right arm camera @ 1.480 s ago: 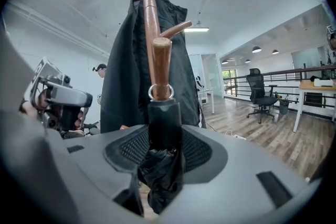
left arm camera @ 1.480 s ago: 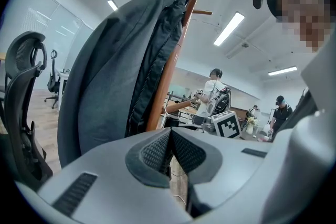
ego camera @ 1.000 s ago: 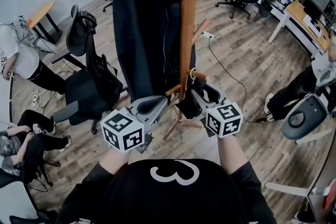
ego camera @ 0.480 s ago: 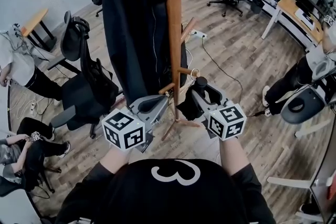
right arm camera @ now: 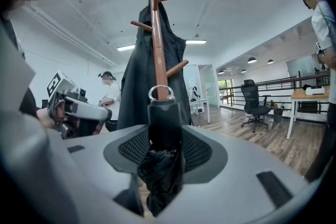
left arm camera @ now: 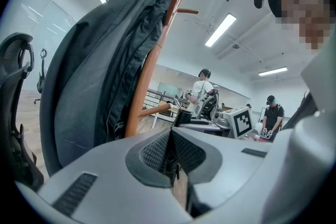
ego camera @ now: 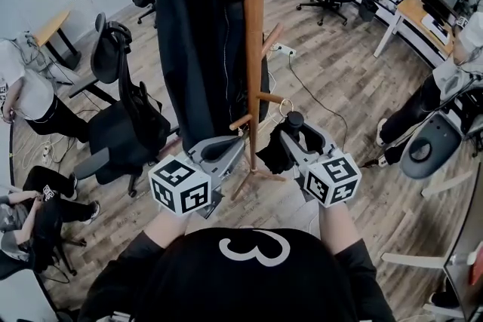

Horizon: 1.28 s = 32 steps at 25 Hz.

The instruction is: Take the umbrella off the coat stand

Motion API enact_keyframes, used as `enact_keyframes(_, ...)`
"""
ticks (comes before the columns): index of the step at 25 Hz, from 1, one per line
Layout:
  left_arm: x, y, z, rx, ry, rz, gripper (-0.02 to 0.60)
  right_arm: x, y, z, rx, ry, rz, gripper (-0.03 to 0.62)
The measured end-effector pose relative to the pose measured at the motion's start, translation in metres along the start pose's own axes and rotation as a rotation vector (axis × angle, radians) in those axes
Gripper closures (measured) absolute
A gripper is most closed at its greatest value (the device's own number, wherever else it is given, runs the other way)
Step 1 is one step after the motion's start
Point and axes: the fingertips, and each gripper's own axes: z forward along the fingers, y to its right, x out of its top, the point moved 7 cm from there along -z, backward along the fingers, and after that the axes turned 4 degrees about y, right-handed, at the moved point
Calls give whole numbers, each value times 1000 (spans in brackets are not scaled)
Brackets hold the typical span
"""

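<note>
The right gripper is clamped on the black folded umbrella, its jaws pressed against both sides just below the handle. The umbrella's long axis runs along the jaws: the handle end with its metal ring points forward and up toward the wooden coat stand, and the bunched fabric trails back under the gripper. In the head view the umbrella lies low beside the pole of the coat stand, held by the right gripper, with the ring just off the tip of a short lower peg; whether ring and peg touch cannot be told. The left gripper has its jaws closed together on nothing, and in the head view this left gripper sits close to the pole's other side, below a dark jacket hanging from the upper pegs.
</note>
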Motion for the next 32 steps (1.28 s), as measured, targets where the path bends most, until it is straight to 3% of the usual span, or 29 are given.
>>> enact_keyframes(12, 9, 36, -54, -28, 29, -6, 565, 26, -65, -57, -4, 36, 11, 396)
enact_keyframes(32, -41, 129, -182, -44, 39, 24, 566, 3, -206, -166, 23, 69, 48, 396)
